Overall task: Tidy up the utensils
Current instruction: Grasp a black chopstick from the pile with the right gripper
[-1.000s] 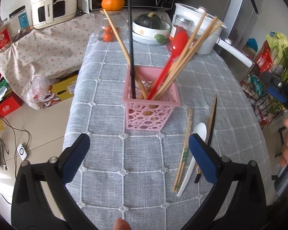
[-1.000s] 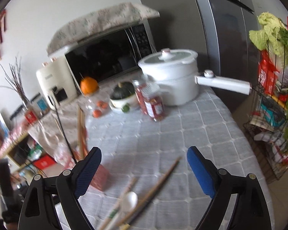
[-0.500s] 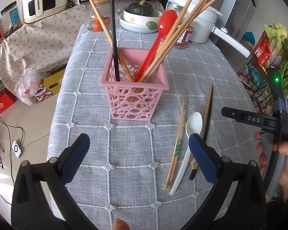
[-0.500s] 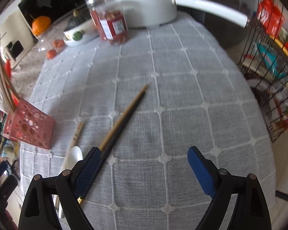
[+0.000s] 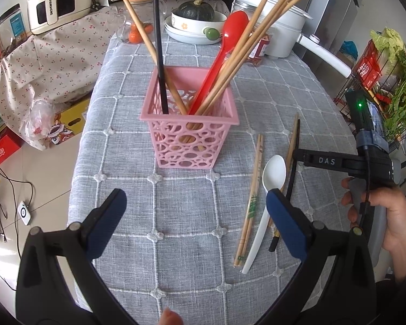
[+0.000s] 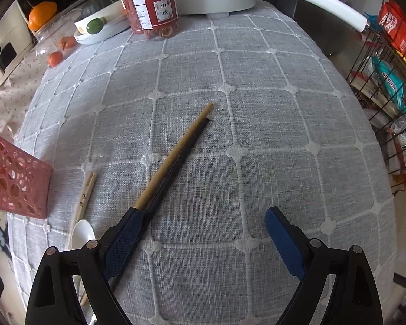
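Note:
A pink perforated basket (image 5: 190,138) stands mid-table holding a red spoon (image 5: 224,51), a black chopstick (image 5: 158,40) and several wooden chopsticks. To its right lie a bamboo chopstick pair (image 5: 253,195), a white spoon (image 5: 269,189), and a wooden and a black chopstick (image 6: 176,157). My left gripper (image 5: 195,222) hangs open in front of the basket, empty. My right gripper (image 6: 203,241) is open low over the cloth, its left finger (image 6: 124,239) over the wooden and black chopsticks. The basket's corner (image 6: 16,178) shows at far left in the right wrist view.
A white pot with a long handle (image 6: 311,0), a jar of red dried fruit (image 6: 155,8), and a bowl with a green squash (image 5: 195,19) stand at the table's far end. A wire rack of groceries (image 6: 387,67) stands off the right edge. The floor drops away left.
My right gripper has dropped lower and closer to the wooden and black chopsticks. The left gripper moved slightly nearer the basket. Both stayed open.

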`<state>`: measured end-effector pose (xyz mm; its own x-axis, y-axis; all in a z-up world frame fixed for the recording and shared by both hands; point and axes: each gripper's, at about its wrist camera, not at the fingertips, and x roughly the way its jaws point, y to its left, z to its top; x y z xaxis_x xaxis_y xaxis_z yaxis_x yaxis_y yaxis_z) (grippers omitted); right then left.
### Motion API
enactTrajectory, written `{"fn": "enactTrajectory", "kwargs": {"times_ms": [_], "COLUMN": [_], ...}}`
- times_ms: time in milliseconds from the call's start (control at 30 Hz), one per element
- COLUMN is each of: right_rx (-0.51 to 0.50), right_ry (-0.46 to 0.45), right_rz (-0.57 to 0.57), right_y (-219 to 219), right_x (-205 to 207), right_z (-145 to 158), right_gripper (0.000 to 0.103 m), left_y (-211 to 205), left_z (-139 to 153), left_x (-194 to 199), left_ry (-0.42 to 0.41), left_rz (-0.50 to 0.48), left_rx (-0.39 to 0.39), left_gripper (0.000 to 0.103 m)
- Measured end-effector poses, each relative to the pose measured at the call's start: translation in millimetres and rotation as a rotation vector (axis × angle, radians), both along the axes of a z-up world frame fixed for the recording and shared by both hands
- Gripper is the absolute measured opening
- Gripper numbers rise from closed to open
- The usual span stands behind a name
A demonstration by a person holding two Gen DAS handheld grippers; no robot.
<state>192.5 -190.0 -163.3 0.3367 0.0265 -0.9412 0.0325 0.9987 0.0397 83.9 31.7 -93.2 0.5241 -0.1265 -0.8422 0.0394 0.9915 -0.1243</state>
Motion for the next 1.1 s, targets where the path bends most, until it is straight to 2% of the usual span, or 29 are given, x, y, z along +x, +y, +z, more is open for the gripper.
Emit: {"fn": "enactTrajectory", "kwargs": {"times_ms": [167,233,300,367,400,467,567,767,933,1000,1067,1100], "right_rx": [-0.074,-0.071,-0.06,-0.068,-0.065,-0.06,-0.006,0.089,0.228,0.252,0.274,0.282], "right_ry": [0.013,0.014,0.021,0.014,0.013,0.017,0.027,0.031,-0.013,-0.037,-0.055,-0.064], "right_rz": [0.015,0.008,-0.02,-0.037,-0.034,-0.028,-0.027,-0.064,-0.1,-0.107,-0.111,-0.112], "right_y": [10.6,10.6,6.9,0.7,-1.5,-8.1,-27.3,-70.2,-106.3,-118.0,-127.2,-128.4], "right_x": [9.8,12.8,15.3,16.5,17.3,16.7,13.6,4.3,-7.7,-12.5,-16.7,-22.0], "right_z": [-6.8,-6.7,-4.3,0.5,2.5,5.4,6.9,12.3,30.8,40.0,48.4,53.0], "right_gripper": [0.099,0.099,0.09,0.062,0.055,0.023,0.012,0.006,0.006,0.006,0.006,0.006], "left_y": [-4.2,-6.6,-10.0,-16.4,-19.9,-28.2,-43.2,-82.8,-129.7,-142.7,-153.1,-157.7], "left_z": [0.8,1.7,3.7,6.2,6.8,6.9,5.4,5.1,-6.5,-13.2,-19.7,-22.5], "left_x": [-2.3,-4.2,-6.5,-9.3,-9.9,-10.7,-10.0,-4.0,18.5,31.5,46.7,55.0], "left_ry": [-0.015,-0.027,-0.048,-0.068,-0.072,-0.076,-0.063,-0.041,0.037,0.073,0.111,0.126], "left_rz": [-0.022,-0.031,-0.043,-0.063,-0.072,-0.097,-0.135,-0.227,-0.314,-0.33,-0.331,-0.327], "left_rx": [0.02,0.021,0.019,0.018,0.02,0.025,0.032,0.068,0.16,0.155,0.139,0.135], "left_gripper": [0.102,0.102,0.102,0.102,0.102,0.102,0.102,0.102,0.102,0.102,0.098,0.093]}}
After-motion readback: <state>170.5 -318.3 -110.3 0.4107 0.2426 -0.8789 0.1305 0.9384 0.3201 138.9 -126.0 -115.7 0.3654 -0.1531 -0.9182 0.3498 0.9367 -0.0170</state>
